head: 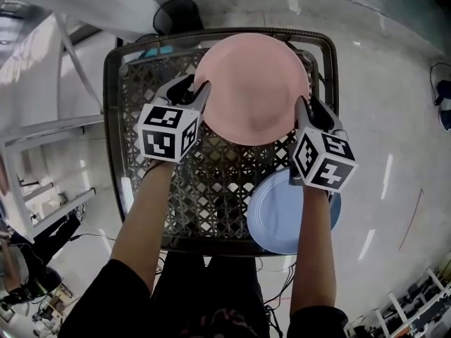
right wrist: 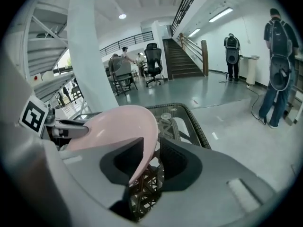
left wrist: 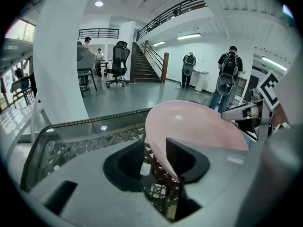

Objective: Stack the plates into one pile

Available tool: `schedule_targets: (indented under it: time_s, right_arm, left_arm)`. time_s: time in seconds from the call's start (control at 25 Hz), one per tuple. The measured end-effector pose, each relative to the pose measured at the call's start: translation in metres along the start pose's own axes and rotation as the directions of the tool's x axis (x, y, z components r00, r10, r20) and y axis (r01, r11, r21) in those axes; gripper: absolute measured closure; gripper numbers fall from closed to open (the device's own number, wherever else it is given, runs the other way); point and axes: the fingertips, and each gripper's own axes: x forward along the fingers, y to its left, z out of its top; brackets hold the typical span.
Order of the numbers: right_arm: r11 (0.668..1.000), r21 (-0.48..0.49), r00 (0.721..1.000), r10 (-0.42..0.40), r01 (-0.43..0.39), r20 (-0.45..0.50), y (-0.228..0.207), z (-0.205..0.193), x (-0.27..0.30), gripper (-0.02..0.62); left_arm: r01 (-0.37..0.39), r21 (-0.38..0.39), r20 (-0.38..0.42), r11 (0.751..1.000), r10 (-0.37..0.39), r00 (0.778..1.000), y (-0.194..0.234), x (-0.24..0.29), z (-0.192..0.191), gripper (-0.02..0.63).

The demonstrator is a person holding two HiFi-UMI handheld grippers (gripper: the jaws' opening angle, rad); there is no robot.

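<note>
Two plates: pink plate (head: 251, 89) and blue plate (head: 282, 220) are not yet one pile; they lie apart with no overlap.
Pink plate: it appears to lie face up on the glass top of the table (head: 113, 118), toward the far side.
Blue plate: it is nearer the person than the pink plate and to its right, with its near edge past the table's edge.
Left gripper (left wrist: 156, 157): it is at the pink plate's left rim. The jaws are apart with the rim running between them. The rim sits close to one pad and lattice shows in the gap to the other, so nothing is clamped.
Right gripper (right wrist: 149, 155): it is at the pink plate's right rim, opposite the left one. Its jaws are also apart around the rim, with a gap on the outer side and no squeeze yet.
Why both sides: a wide, shallow plate taken at opposite rims should stay level, whereas a pinch on one side would likely let it droop.
Step in hand: probably getting a hold on the pink plate, ready to carry it to the blue plate.
Next need: both pairs of jaws should close evenly on the rim before any lift.
Risk: because the blue plate overhangs, a load set on it off-centre might tip it.
</note>
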Motion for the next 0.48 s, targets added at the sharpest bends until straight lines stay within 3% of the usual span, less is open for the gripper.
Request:
schedule_targets:
  time_s: [0.16, 0.48]
  right_arm:
    - [1.0, -0.013, 0.998, 0.004, -0.005, -0.056, 0.001, -0.013, 0.008, 0.497]
    - [1.0, -0.017, 0.997, -0.001, 0.0, -0.071, 0.0, -0.017, 0.013, 0.529]
  left_arm:
    - [0.006, -0.003, -0.006, 1.0, -0.006, 1.0, -0.001, 0.002, -0.004, 0.514]
    - [-0.002, -0.007, 0.0, 1.0, 0.002, 1.0, 0.002, 0.004, -0.004, 0.527]
